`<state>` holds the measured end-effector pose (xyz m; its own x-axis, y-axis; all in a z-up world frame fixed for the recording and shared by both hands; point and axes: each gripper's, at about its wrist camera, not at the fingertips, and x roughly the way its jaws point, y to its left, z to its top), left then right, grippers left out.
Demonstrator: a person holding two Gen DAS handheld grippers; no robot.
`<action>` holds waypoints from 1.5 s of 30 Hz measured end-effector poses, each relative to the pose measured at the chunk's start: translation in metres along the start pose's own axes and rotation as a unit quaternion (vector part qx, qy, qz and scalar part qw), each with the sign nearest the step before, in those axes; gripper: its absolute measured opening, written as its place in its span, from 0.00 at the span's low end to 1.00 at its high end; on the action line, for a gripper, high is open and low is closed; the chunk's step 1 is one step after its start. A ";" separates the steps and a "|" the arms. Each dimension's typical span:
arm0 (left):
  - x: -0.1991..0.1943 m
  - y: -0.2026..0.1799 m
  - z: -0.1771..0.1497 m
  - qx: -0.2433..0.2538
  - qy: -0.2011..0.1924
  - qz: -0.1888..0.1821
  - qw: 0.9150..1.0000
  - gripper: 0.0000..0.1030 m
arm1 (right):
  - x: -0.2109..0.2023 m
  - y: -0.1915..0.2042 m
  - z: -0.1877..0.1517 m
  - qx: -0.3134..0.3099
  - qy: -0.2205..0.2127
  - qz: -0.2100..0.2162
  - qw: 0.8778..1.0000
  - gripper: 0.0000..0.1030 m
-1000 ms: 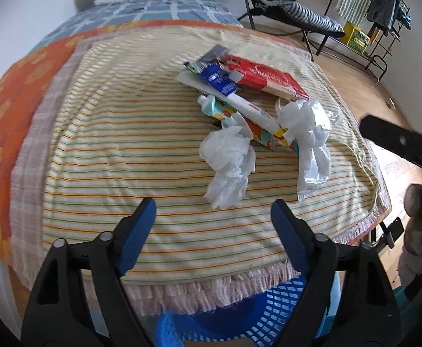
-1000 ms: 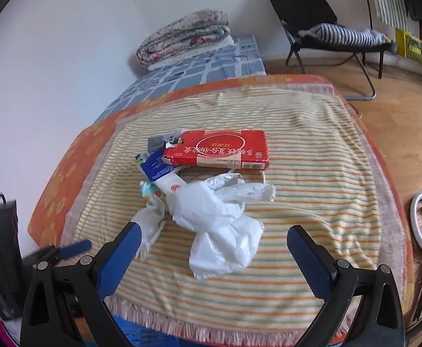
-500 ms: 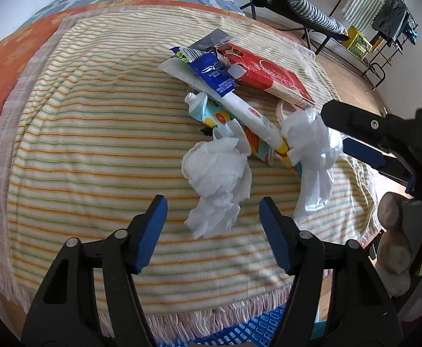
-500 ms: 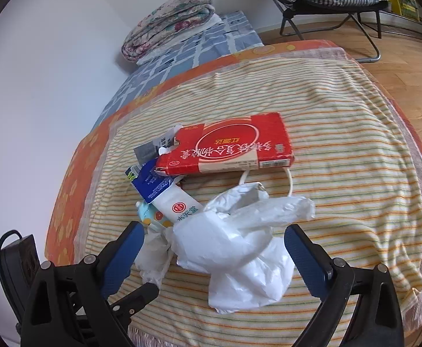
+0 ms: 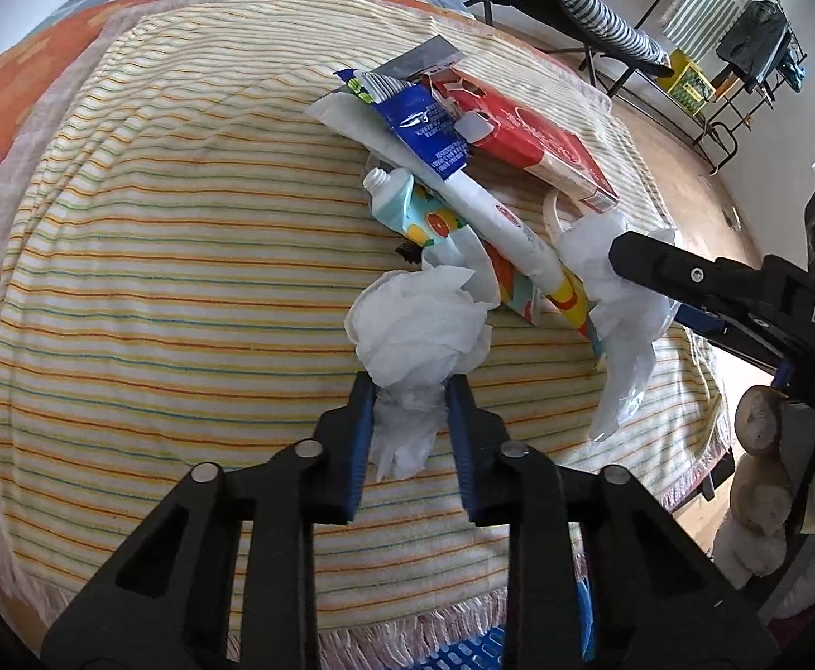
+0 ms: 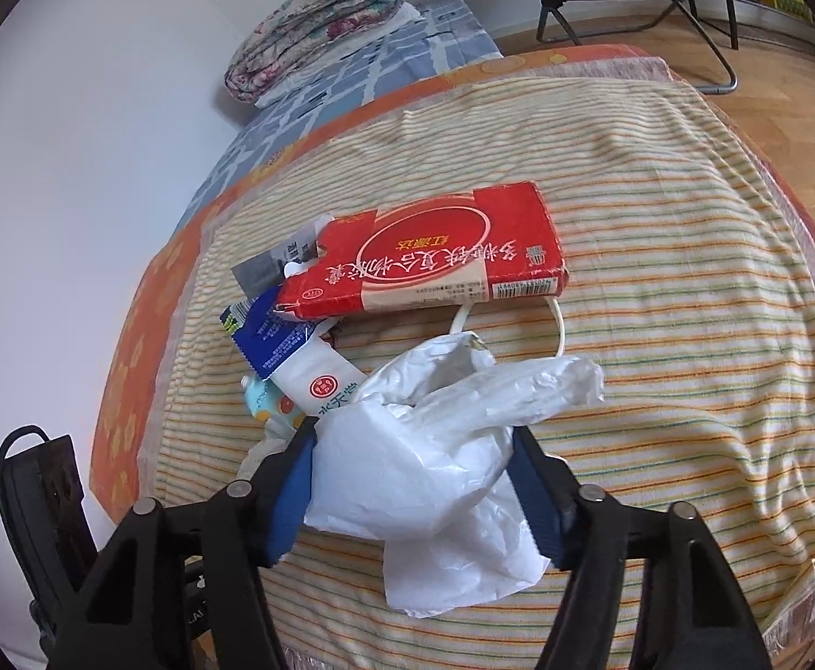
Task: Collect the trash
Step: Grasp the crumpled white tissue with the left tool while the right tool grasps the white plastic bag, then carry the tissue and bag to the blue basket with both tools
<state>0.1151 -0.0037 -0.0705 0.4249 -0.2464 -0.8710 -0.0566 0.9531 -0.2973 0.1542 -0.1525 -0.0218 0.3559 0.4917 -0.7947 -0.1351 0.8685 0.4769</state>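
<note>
A blue plastic basket (image 5: 463,650) with a perforated wall shows at the bottom edge of the left wrist view, below the fringed hem of the striped blanket (image 5: 156,290); what lies inside it cannot be told. The red carton (image 6: 435,257) lies flat on the blanket with its torn flap end towards the other trash; its inside is hidden.

The trash sits in one heap near the blanket's front edge. The left gripper (image 5: 410,391) points steeply down and its jaws are closing on the crumpled white tissue (image 5: 418,329): the blue pads press the tissue's lower tail from both sides, while the bulk of the wad bulges above the fingertips. Just behind it lie a small tube with an open neck (image 5: 391,190), a long white tube (image 5: 491,218) and a blue wrapper (image 5: 424,128), overlapping one another, with the red carton beyond.

The right gripper (image 6: 413,446) is closing as well, with the white plastic bag (image 6: 435,469) between its pads; both pads touch the bag's sides. A white ring (image 6: 558,324) pokes out from under the carton, just behind the bag.
</note>
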 end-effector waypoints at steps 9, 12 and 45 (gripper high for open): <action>-0.017 -0.003 -0.006 0.011 -0.016 -0.003 1.000 0.13 | -0.012 0.000 -0.008 -0.005 -0.012 0.014 1.000 0.57; -0.023 0.000 -0.007 0.007 -0.020 -0.007 1.000 0.13 | -0.019 -0.001 -0.008 -0.004 -0.018 0.017 1.000 0.57; -0.091 -0.005 -0.067 0.049 -0.036 -0.018 0.998 0.13 | -0.099 0.027 -0.070 -0.088 -0.047 0.006 0.995 0.58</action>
<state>0.0160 0.0018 -0.0164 0.4888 -0.2710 -0.8292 0.0474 0.9574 -0.2849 0.0503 -0.1730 0.0435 0.4376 0.5010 -0.7467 -0.2971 0.8643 0.4058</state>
